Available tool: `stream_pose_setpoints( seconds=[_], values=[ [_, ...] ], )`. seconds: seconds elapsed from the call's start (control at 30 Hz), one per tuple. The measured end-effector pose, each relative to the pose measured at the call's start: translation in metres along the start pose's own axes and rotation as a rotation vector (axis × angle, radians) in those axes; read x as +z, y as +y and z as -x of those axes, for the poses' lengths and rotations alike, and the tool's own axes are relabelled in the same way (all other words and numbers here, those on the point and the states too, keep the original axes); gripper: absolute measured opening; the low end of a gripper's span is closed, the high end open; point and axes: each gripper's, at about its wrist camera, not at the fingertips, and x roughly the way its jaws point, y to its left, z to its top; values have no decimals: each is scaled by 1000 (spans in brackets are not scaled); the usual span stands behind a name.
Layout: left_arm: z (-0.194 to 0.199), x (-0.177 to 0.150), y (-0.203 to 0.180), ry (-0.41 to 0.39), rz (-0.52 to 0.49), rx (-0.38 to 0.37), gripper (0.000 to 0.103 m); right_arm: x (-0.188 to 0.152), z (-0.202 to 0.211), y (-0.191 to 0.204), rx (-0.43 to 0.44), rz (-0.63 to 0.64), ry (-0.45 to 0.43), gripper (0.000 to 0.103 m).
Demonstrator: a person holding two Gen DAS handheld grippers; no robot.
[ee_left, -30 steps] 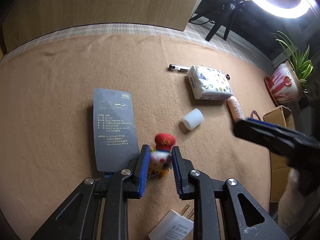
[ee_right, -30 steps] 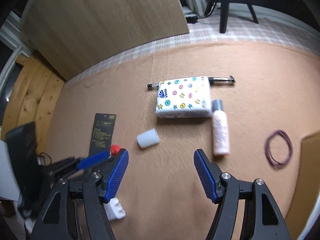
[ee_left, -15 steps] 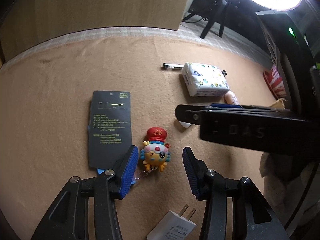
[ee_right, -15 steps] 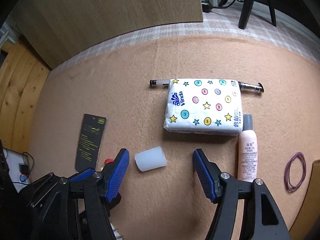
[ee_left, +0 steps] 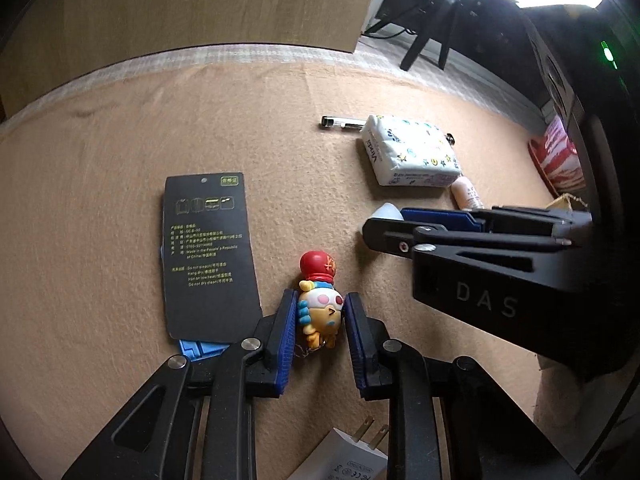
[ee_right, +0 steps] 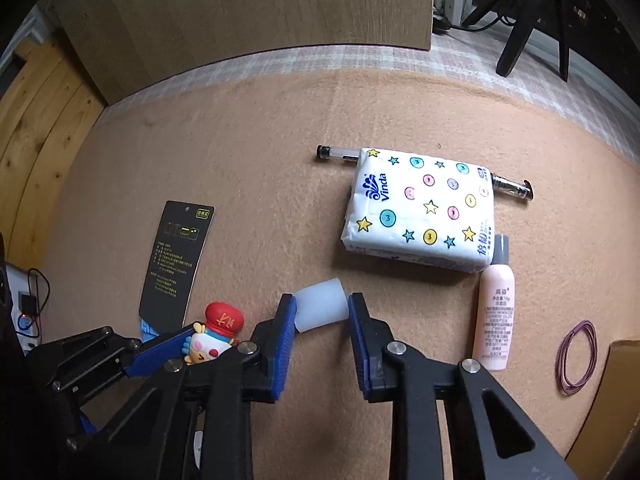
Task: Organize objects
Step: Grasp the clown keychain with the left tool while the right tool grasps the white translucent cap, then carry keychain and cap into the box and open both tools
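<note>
A toy figure with a red hat lies on the tan cloth. My left gripper is closing on it, and both blue pads touch its sides. The right wrist view shows the same toy figure at lower left. A white cap lies on its side between the pads of my right gripper, whose jaws are closing and touch both its ends. In the left wrist view the white cap peeks out behind the right gripper's fingers.
A black card lies left of the toy over a blue piece. A tissue pack covers a pen. A pink bottle, purple hair ties and a cardboard box sit right. A charger plug lies near.
My left jaws opened off the toy, then closed on it again. My right gripper came down over the white cap and its wide jaws narrowed onto it.
</note>
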Motion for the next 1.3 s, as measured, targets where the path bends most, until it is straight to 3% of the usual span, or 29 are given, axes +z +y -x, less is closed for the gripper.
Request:
stream_pose_setpoints(
  seconds=[0.37, 0.73, 1.03, 1.3],
  values=[
    [19, -15, 3, -27, 42, -33, 25, -37, 25, -26, 71, -46, -32, 20],
    [68, -18, -23, -112, 21, -110, 25, -81, 88, -44, 115, -124, -169, 20],
    [89, -15, -76, -141, -49, -190, 25, -127, 149, -93, 39, -214, -276, 20],
    [83, -20, -138, -115, -135, -265, 25, -175, 188, -144, -81, -311, -332, 20]
  ],
)
